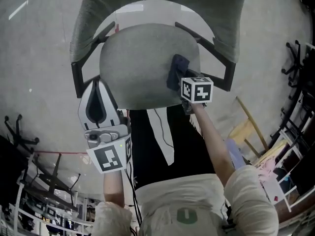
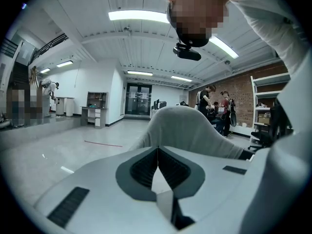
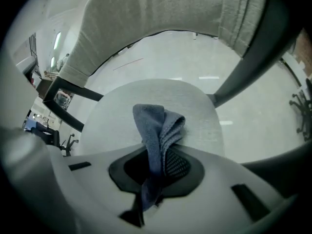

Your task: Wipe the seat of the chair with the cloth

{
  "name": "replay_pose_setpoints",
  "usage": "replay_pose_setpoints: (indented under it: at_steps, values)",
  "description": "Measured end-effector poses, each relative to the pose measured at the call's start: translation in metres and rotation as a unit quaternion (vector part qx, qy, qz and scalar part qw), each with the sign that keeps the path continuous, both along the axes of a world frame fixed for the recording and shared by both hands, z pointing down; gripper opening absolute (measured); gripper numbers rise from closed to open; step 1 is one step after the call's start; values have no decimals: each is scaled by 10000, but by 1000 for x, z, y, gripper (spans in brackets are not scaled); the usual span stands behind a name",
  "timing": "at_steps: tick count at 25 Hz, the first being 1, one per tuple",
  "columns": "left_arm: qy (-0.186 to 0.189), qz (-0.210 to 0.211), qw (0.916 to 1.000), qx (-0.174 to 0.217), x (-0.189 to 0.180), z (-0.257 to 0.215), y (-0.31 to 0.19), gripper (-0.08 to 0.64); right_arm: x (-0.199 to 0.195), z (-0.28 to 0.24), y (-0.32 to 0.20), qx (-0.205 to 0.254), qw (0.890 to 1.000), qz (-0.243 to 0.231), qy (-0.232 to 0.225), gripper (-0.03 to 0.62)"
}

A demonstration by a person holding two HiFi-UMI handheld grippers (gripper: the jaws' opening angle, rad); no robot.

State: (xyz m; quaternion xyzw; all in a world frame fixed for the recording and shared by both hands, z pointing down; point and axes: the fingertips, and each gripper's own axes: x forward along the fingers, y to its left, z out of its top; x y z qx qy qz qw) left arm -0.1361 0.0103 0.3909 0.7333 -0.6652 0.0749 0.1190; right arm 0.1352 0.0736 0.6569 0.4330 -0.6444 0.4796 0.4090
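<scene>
Over seat (image 1: 133, 68), cloth (image 3: 157, 126) in right claw (image 3: 157, 167) points toward backrest (image 3: 161, 9).

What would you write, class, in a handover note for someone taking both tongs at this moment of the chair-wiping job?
Left tongs: shut, empty, held by the front-left edge of the seat.
Right tongs: shut on the blue cloth, over the right side of the seat; contact with the fabric cannot be told.
Done: the cloth is gripped and brought to the seat. No wiped area shows.
Left: wipe the whole seat, probably sweeping leftward from where the cloth is.
</scene>
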Motion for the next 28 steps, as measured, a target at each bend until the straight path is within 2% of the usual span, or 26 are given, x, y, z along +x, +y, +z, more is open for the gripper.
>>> replay_pose_setpoints:
  at_steps: [6,14,21,23,24,26,28]
  values:
    - [-14,209,9998,1,20,-1,-11,17,50,-6,-3,174,9954,73,939,49]
    - [-53,377,9993,-35,32,2,-16,17,69,-8,-5,438,9832,165,1762,49]
    - [-185,128,9997,-88,11,6,-9,17,76,-17,-4,702,9767,238,2015,49]
    - [-223,-15,9997,-91,1,4,-4,17,70,-24,-7,858,9791,172,1838,49]
    - [-233,-81,9997,-96,-5,3,-2,17,60,-30,-11,990,9822,87,1592,49]
    - [-219,-221,9995,-111,-19,1,4,17,25,-45,-18,1254,9884,-225,826,49]
    - [-211,-390,9990,-111,-35,-4,11,17,-27,-61,-20,1315,9895,-587,-81,49]
